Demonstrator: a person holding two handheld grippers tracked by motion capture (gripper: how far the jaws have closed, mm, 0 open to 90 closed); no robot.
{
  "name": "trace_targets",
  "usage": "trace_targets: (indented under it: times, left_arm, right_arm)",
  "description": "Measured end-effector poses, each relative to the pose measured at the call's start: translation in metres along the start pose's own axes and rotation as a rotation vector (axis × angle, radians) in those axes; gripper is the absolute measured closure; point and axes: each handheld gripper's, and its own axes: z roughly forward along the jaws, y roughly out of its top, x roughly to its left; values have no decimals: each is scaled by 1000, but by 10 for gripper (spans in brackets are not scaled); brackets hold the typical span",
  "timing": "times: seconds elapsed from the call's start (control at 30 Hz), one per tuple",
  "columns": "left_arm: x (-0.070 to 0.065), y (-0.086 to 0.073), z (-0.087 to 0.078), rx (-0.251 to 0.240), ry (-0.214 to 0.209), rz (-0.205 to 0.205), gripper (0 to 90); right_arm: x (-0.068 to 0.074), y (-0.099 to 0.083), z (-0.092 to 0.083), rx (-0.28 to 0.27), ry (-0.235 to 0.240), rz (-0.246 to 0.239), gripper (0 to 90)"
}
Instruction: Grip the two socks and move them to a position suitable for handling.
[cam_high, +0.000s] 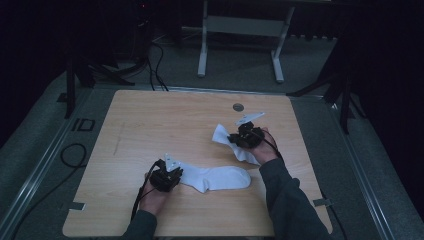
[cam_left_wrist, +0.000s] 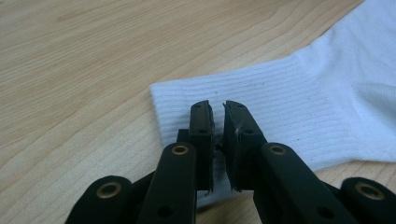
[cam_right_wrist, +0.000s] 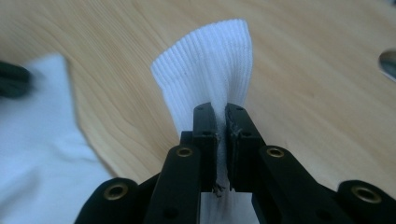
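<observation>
Left gripper (cam_left_wrist: 218, 109): jaws nearly together, a slim gap between them, poised over the ribbed cuff of a white sock (cam_left_wrist: 289, 102); whether they pinch the fabric cannot be told. In the high view this left gripper (cam_high: 167, 176) sits at the cuff end of that sock (cam_high: 220, 178), which lies flat on the wooden tabletop (cam_high: 150, 125), long axis running left to right, toe pointing toward the person's right.

Right gripper (cam_right_wrist: 221, 112): jaws closed on the ribbed cuff of a second white sock (cam_right_wrist: 210, 65), the cuff standing up past the jaw tips. In the high view the right gripper (cam_high: 245, 136) holds this second sock (cam_high: 225, 137) farther back on the tabletop, its long axis diagonal, cuff toward the far left. A small round metal disc (cam_high: 238, 107) lies in the tabletop beyond it.
</observation>
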Motion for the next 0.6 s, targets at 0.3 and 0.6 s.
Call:
trace_targets:
  times: [0.3,0.6]
  left_arm:
    - [0,0,0,-1,2,1,816]
    - [0,0,0,0,-1,-1,816]
  right_arm:
    - [14,26,-54,-130,-1,-60,839]
    - [32,45,-103,-258,34,-103,839]
